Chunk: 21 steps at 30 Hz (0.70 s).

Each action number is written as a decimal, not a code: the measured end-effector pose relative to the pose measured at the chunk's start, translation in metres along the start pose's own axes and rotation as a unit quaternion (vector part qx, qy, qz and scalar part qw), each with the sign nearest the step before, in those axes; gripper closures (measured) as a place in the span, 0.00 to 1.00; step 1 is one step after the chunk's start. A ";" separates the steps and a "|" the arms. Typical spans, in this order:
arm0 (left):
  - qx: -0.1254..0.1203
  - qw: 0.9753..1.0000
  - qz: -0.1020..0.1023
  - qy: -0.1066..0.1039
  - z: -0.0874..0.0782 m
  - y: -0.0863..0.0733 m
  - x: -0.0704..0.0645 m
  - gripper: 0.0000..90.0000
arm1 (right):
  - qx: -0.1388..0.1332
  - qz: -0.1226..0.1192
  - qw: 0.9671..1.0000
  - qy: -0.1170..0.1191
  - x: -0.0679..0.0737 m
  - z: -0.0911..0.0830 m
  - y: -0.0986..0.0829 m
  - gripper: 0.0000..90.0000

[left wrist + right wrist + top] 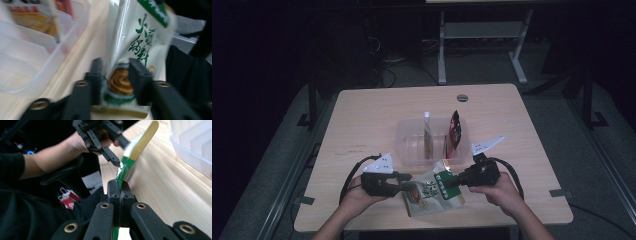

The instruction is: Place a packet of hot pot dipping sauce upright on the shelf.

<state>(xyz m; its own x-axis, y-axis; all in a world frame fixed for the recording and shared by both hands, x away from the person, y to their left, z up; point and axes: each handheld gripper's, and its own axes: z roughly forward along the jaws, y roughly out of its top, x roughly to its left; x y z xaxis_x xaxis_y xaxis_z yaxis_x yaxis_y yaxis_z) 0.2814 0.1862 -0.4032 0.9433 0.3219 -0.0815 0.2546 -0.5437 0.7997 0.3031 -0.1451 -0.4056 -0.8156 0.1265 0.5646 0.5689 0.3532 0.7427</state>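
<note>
A white and green snack bag with a gold edge is held just above the table's front edge between both grippers. My left gripper is shut on its lower end, where a swirl picture shows. My right gripper is shut on the green top edge. In the right gripper view the bag stretches from my jaws to the left gripper farther off. In the left gripper view the bag rises tilted to the right.
A clear divided plastic bin stands just behind the bag, with a pale snack packet and a red packet upright in it. The bin's wall lies left of my left jaws. The wooden table has a grey grommet at the back.
</note>
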 end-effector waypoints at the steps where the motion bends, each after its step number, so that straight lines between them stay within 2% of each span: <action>1: 0.000 1.000 0.000 0.004 -0.001 -0.001 0.001 0.57 | -0.011 -0.004 1.000 0.001 0.001 -0.002 0.001 1.00; 7: -0.001 1.000 -0.006 0.009 -0.007 -0.007 0.003 0.53 | -0.033 -0.001 0.999 0.014 0.004 -0.009 0.005 1.00; 10: 0.006 1.000 -0.005 0.011 -0.007 -0.011 0.004 0.49 | -0.044 -0.019 0.999 0.012 0.010 -0.010 0.011 1.00; 12: 0.011 1.000 -0.007 0.014 -0.008 -0.013 0.004 0.45 | -0.044 -0.022 0.999 0.008 0.013 -0.009 0.014 1.00; 14: 0.016 1.000 -0.009 0.023 -0.009 -0.016 0.005 0.41 | -0.041 -0.035 0.999 0.003 0.015 -0.007 0.018 1.00; 21: 0.037 0.998 -0.032 0.029 -0.013 -0.029 0.011 0.31 | -0.050 -0.050 0.998 0.002 0.023 -0.002 0.031 1.00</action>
<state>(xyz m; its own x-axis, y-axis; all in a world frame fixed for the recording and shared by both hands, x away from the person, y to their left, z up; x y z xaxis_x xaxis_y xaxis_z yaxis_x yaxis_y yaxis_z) 0.2811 0.2154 -0.4196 0.9111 0.4011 -0.0953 0.3313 -0.5748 0.7483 0.3023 -0.1336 -0.3692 -0.8683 0.0911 0.4877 0.4929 0.2698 0.8272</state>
